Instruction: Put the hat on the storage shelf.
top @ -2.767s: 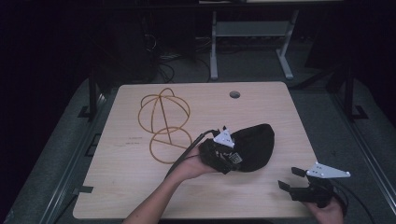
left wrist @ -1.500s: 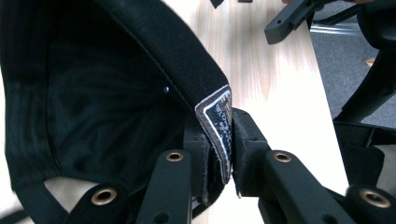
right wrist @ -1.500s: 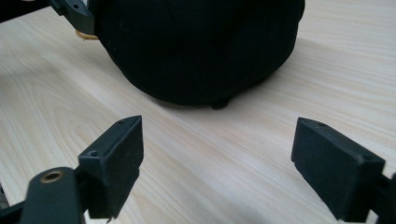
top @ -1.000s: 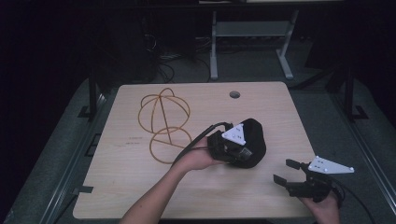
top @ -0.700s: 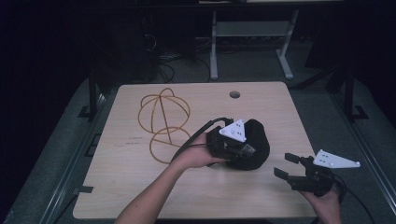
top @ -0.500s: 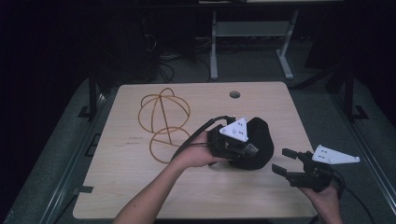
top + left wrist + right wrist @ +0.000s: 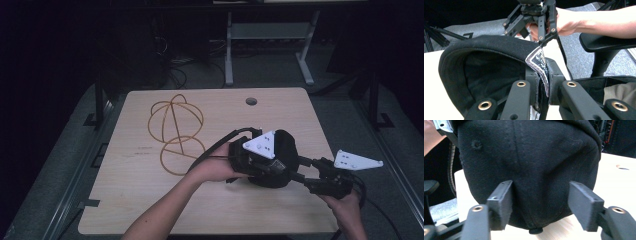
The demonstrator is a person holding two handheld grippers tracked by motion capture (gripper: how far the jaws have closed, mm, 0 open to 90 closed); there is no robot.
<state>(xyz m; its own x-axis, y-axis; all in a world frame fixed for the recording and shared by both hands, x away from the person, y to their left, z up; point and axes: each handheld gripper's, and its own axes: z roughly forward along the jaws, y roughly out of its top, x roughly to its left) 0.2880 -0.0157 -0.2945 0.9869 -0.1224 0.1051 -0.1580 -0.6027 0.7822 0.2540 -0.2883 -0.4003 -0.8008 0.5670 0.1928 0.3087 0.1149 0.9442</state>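
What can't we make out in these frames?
- Right tool contact with the black cap: right gripper view has the jaws astride the crown, pads apparently just off the fabric; uncertain.
- Cap brim: hidden by the left tool and hand in the high view.
- Wire frame: too thin in the high view to read its shape.

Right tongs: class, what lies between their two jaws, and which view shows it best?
The black cap: its crown bulges into the gap of the right tongs, whose jaws have just been closing. The right gripper view shows it; the pads do not clearly press yet.
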